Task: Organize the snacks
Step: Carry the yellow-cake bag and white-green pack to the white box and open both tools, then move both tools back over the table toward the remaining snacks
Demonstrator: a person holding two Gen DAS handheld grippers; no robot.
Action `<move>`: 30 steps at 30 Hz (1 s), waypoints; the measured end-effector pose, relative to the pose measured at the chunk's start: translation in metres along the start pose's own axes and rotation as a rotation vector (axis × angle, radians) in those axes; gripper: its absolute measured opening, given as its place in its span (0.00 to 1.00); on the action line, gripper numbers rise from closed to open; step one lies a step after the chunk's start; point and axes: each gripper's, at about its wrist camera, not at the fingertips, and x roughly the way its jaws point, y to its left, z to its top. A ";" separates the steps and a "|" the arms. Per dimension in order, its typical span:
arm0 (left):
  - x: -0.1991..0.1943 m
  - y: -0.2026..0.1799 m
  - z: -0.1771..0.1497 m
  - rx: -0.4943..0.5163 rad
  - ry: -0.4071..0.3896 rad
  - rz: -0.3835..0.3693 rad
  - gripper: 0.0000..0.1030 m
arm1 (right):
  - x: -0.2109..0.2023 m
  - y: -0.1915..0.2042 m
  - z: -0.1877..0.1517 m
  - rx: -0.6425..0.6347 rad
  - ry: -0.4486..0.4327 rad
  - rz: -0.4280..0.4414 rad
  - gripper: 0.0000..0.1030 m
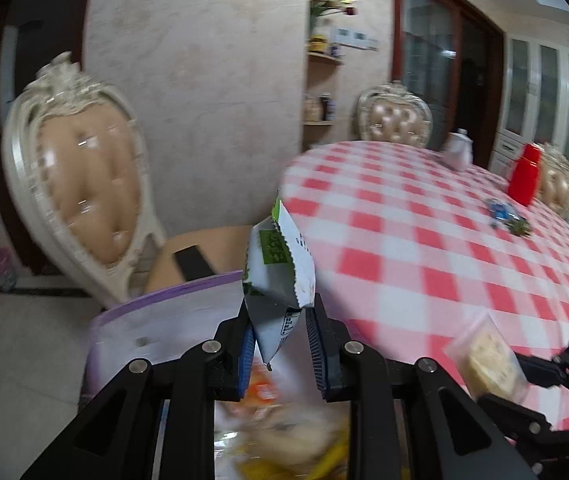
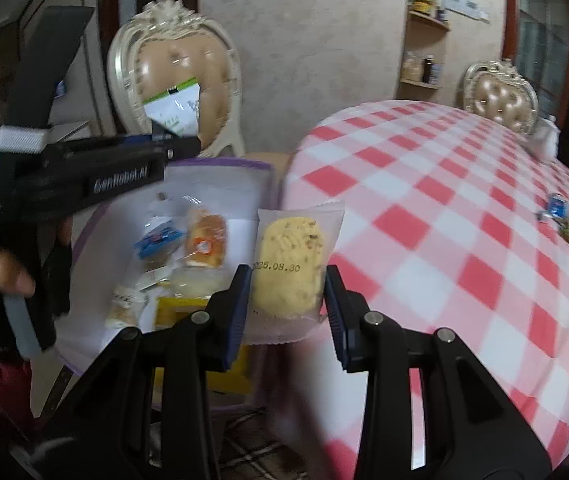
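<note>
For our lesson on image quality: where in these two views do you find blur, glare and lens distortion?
Left wrist view: the snacks in the white bin below the left gripper are smeared by blur, the green-and-white packet is sharper; the checked tablecloth bulges from the fisheye. Right wrist view: the cookie packet between the right gripper fingers is sharp enough to read its date; glare on the chair back.

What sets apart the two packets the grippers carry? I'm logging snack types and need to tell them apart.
1. The green-and-white packet is opaque and printed; the clear-wrapped cake shows its yellow, speckled contents.
2. The green-and-white packet is in the left gripper, pinched near its lower end; the clear-wrapped cake sits between the fingers of the right gripper.
3. Only the clear-wrapped cake shows a stamped date.

Both hang above the white bin beside the table.
</note>
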 end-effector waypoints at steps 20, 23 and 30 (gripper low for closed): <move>0.000 0.027 0.007 -0.061 -0.013 0.175 0.83 | -0.006 -0.028 0.002 0.100 -0.073 0.122 0.68; -0.003 0.001 0.020 -0.076 -0.008 0.086 0.83 | -0.021 -0.069 -0.002 0.193 -0.109 0.039 0.80; 0.030 -0.115 0.066 -0.023 0.022 -0.176 0.84 | -0.069 -0.179 -0.019 0.361 -0.176 -0.257 0.89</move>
